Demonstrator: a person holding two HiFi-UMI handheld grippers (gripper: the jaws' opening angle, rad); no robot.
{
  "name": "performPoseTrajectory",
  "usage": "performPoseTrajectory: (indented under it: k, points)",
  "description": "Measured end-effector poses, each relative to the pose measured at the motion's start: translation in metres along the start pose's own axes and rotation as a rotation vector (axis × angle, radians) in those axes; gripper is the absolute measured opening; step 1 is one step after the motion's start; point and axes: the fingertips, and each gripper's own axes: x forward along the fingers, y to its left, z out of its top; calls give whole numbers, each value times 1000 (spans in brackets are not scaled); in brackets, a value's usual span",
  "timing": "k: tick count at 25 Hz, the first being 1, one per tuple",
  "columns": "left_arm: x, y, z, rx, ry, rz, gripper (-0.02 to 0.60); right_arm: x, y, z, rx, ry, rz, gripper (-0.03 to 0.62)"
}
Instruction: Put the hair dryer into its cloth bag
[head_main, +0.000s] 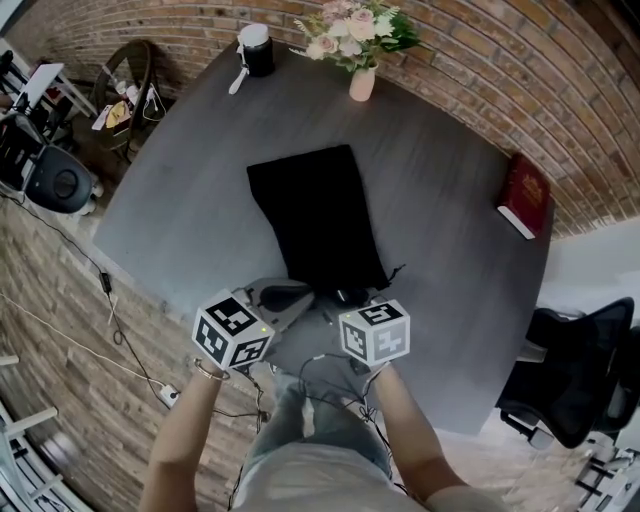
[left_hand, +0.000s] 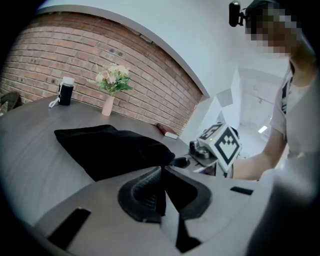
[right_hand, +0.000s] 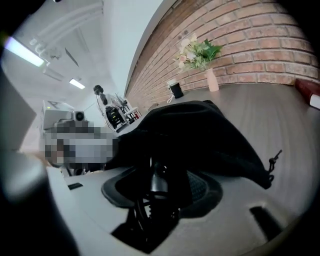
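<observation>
The black cloth bag (head_main: 312, 215) lies flat in the middle of the grey round table (head_main: 440, 250), its mouth toward me. My left gripper (head_main: 287, 299) is at the mouth's left side, shut on a fold of the bag's rim (left_hand: 161, 172). From the right, my right gripper (head_main: 352, 300) is shut on the glossy black end of the hair dryer (right_hand: 155, 175), with its coiled cord below the jaws. The rest of the hair dryer is hidden under the bag (right_hand: 200, 135). In the left gripper view the dark end (left_hand: 181, 162) shows between the bag (left_hand: 110, 147) and the right gripper (left_hand: 207, 152).
A pink vase of flowers (head_main: 362, 80) and a black-and-white cup (head_main: 257, 48) stand at the table's far edge. A red book (head_main: 525, 195) lies at the right edge. A black office chair (head_main: 580, 370) is beside the table on the right. A thin cable (head_main: 320, 365) runs near my legs.
</observation>
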Motion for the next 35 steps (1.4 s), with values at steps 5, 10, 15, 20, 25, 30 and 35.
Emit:
performPoseTrajectory:
  k: [5, 10, 15, 20, 25, 30, 35]
  points:
    - [2, -2, -2, 26, 21, -4, 18, 19, -11, 18, 82, -52, -41, 202]
    - [-2, 2, 4, 1, -9, -8, 18, 34, -18, 31, 134, -84, -73, 206]
    - [2, 9, 5, -14, -11, 4, 18, 45, -24, 35, 152, -87, -77, 212]
    - [1, 18, 1, -30, -9, 26, 18, 55, -29, 33, 124, -51, -104, 218]
    - [5, 21, -3, -39, -9, 30, 18, 58, -33, 31, 156, -27, -89, 219]
    - [6, 24, -1, -42, -14, 43, 18, 58, -34, 35, 148, -43, -83, 247]
    - [4, 26, -1, -47, -19, 52, 18, 49, -34, 34, 108, -35, -80, 314]
